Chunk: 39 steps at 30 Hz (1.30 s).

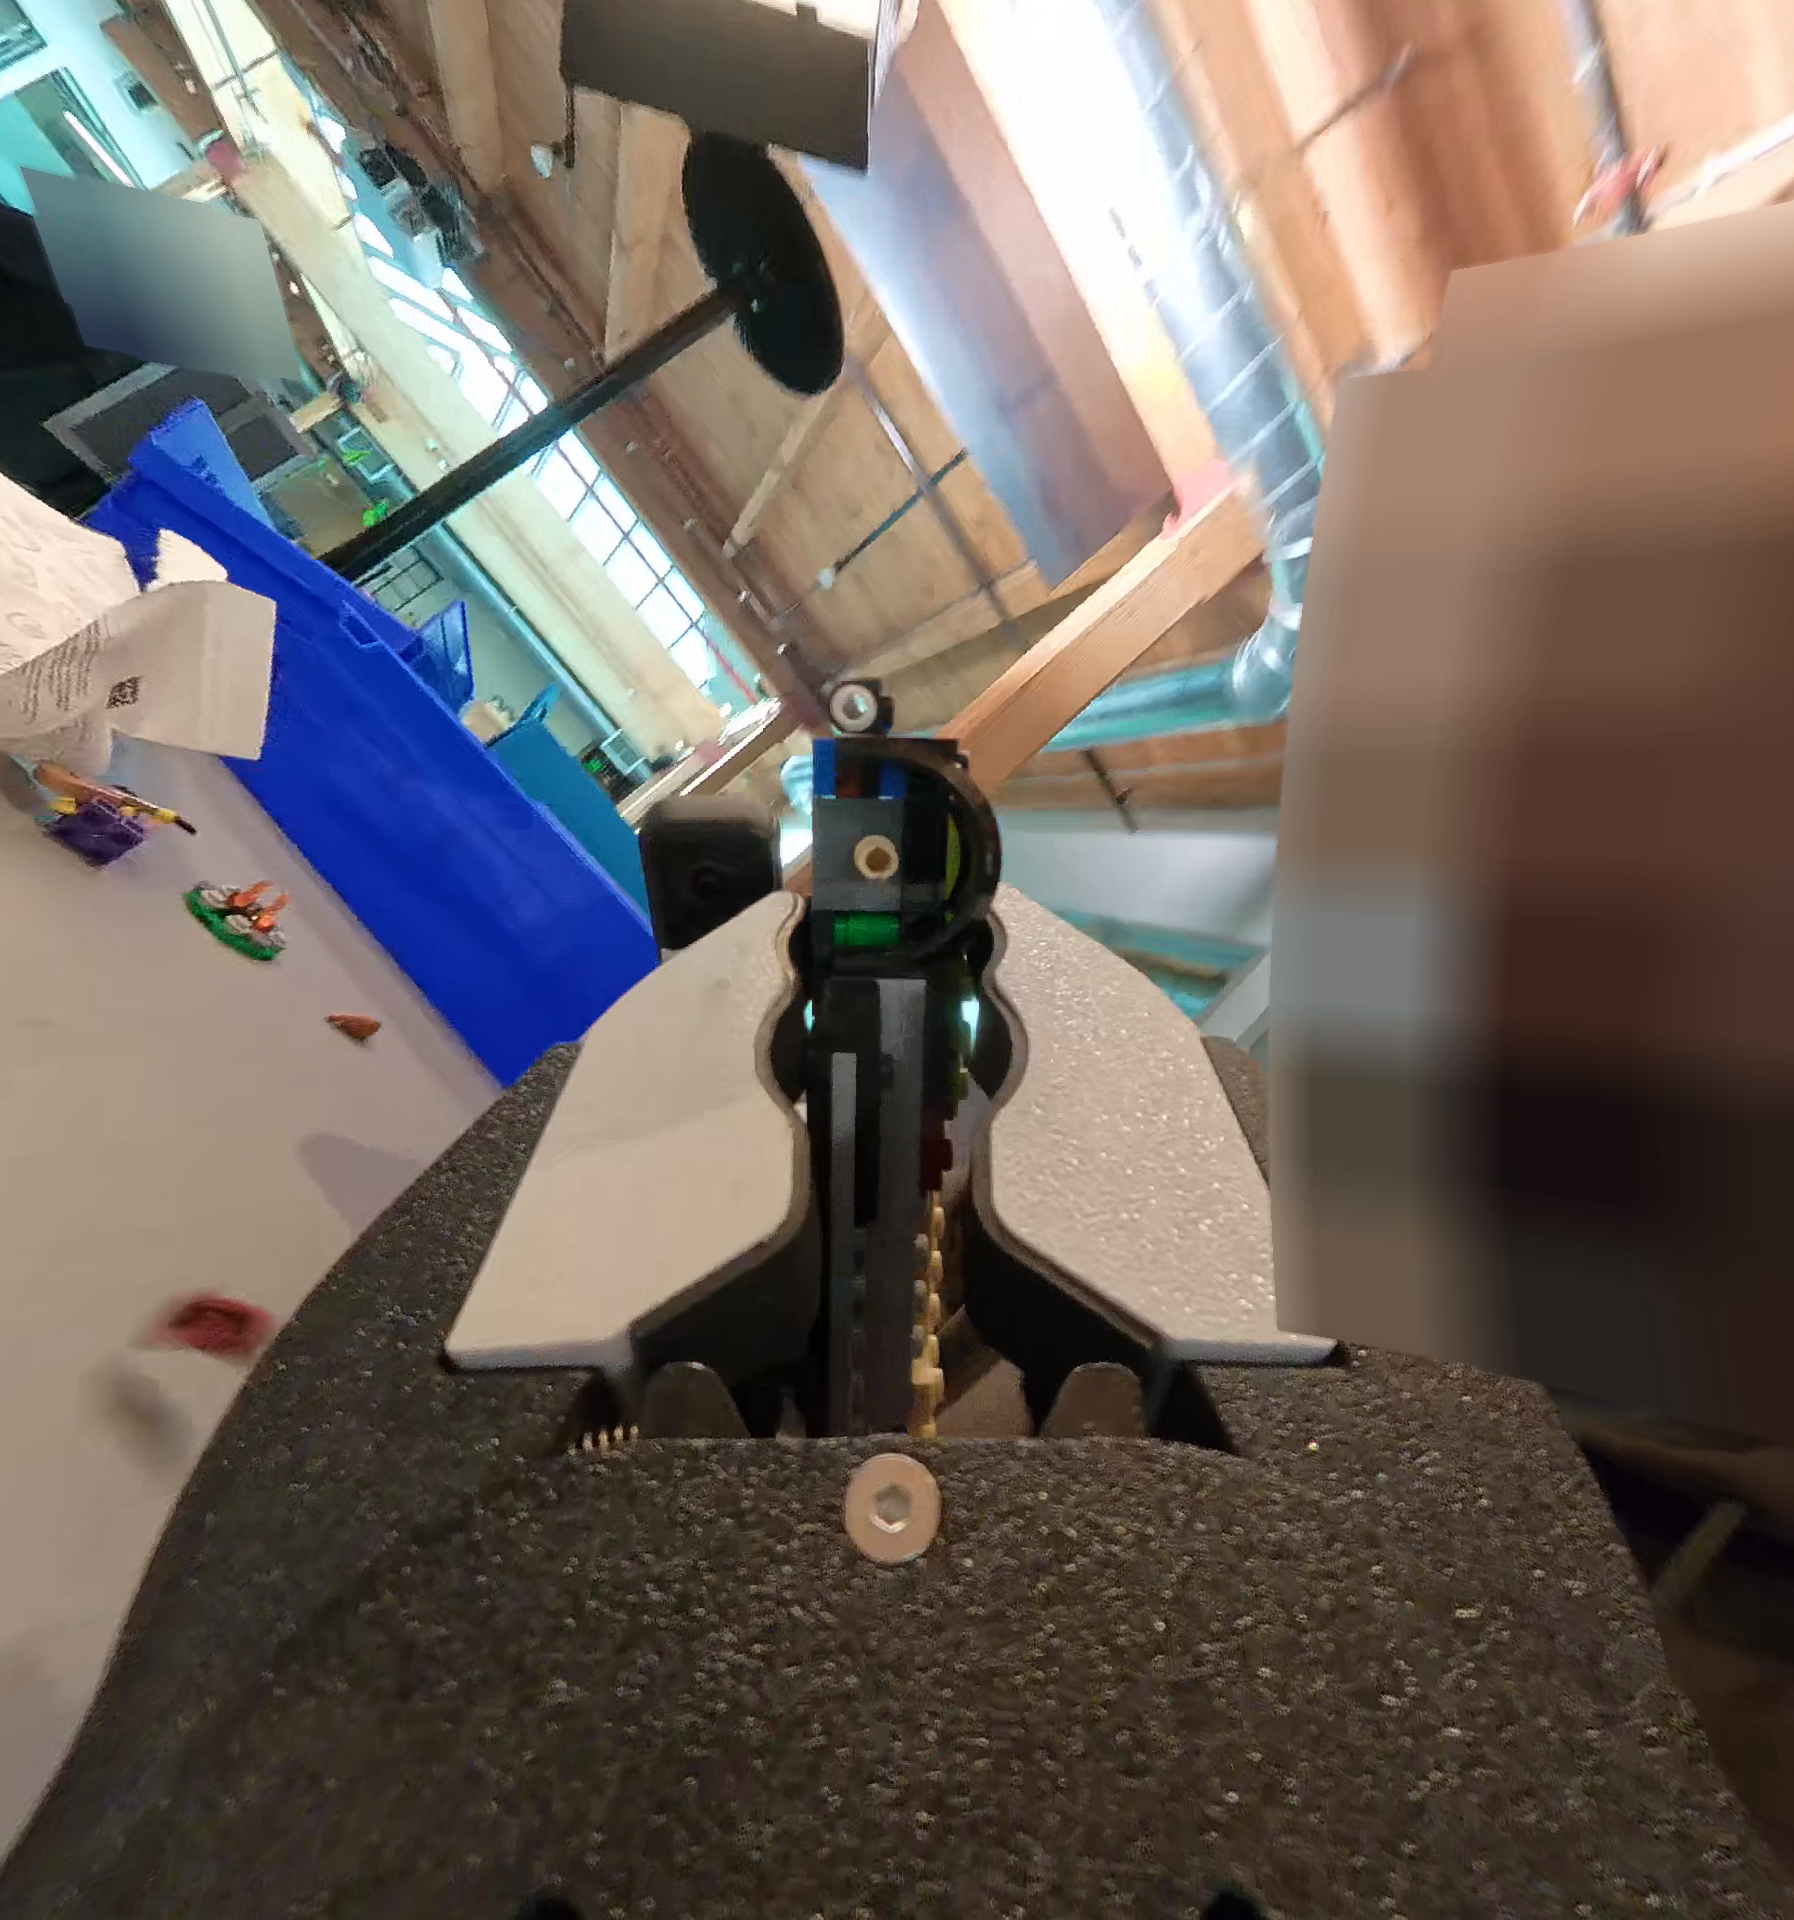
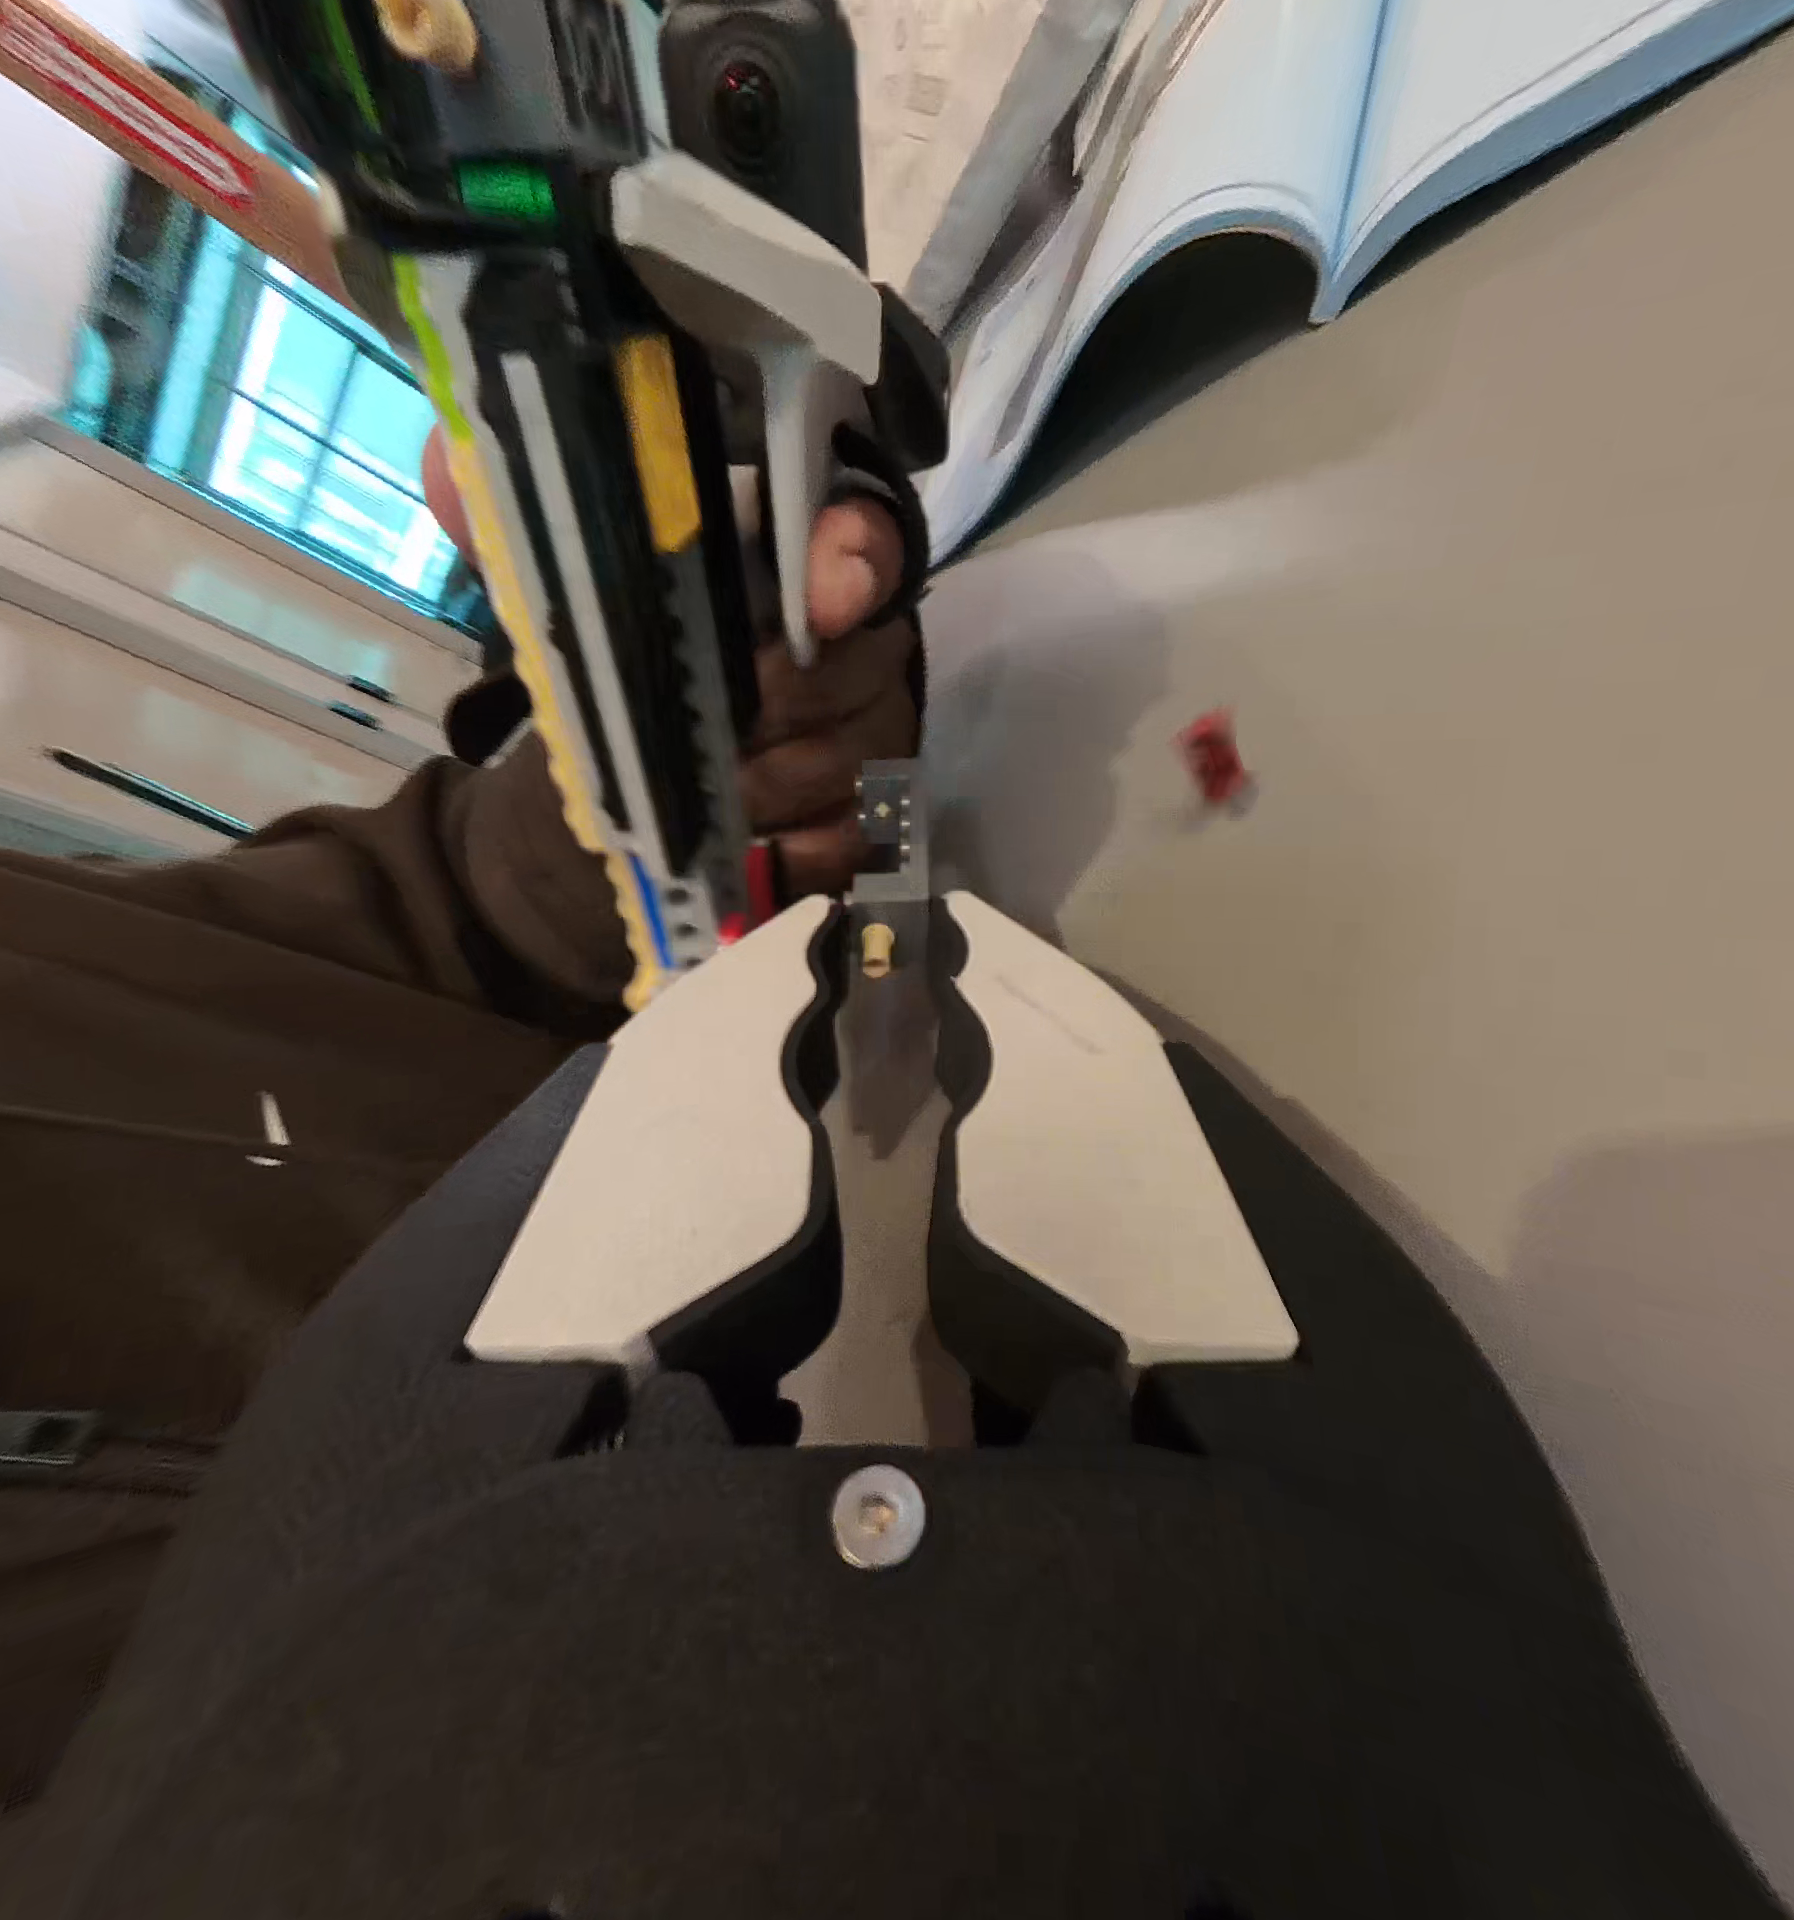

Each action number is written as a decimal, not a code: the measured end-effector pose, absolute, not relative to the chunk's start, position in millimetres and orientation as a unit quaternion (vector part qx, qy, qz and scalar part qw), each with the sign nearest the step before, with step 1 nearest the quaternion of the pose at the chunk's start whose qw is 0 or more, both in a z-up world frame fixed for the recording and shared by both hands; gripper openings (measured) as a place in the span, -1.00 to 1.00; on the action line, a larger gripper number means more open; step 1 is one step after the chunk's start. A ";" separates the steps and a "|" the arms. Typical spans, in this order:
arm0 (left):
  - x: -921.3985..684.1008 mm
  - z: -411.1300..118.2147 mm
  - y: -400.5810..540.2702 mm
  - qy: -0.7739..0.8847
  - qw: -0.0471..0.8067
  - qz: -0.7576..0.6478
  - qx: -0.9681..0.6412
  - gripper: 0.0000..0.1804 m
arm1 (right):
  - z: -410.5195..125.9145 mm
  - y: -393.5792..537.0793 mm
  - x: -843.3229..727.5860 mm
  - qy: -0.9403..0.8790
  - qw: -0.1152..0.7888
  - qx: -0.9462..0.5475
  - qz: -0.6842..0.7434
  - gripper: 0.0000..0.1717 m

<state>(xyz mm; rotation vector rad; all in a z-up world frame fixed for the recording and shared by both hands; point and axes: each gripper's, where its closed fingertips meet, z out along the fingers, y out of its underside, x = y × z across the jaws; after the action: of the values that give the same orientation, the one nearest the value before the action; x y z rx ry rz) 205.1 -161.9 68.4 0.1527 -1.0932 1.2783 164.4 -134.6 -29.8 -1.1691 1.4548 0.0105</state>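
Left tongs (image 1: 898, 935) clamped on a long black brick-built assembly (image 1: 877, 862), pads pressing both sides. The assembly runs lengthwise between the fingers and sticks out past the tips, with a tan pin hole, a green stud, blue bricks and a black curved arch on top. From the right wrist view the same assembly (image 2: 581, 499) is seen raised off the bench, showing a yellow-studded edge, a grey strip and a toothed black rack; a hand (image 2: 831, 665) in a brown sleeve holds the left gripper. Right tongs (image 2: 888, 920) clamped on a small dark grey brick piece (image 2: 888, 831) with a tan pin, close beside the assembly's lower end. On the grey bench (image 1: 93, 1091): a red piece (image 1: 209, 1325), a green-based small build (image 1: 238, 914), a purple bit (image 1: 93, 831), a blue bin (image 1: 384, 769), printed paper (image 1: 62, 634). Open booklet (image 2: 1392, 156) lies behind.
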 end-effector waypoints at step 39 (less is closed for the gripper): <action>243.7 -43.4 -167.2 -0.896 0.204 0.395 0.004 -0.11 | -41.5 -185.4 146.4 0.626 0.504 -0.586 -0.106 -0.83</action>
<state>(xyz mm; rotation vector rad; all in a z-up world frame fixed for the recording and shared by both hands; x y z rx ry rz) 243.7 -167.2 -43.4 0.0099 -2.4983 1.1031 146.4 -185.4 -41.5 -1.4137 1.5114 -0.2564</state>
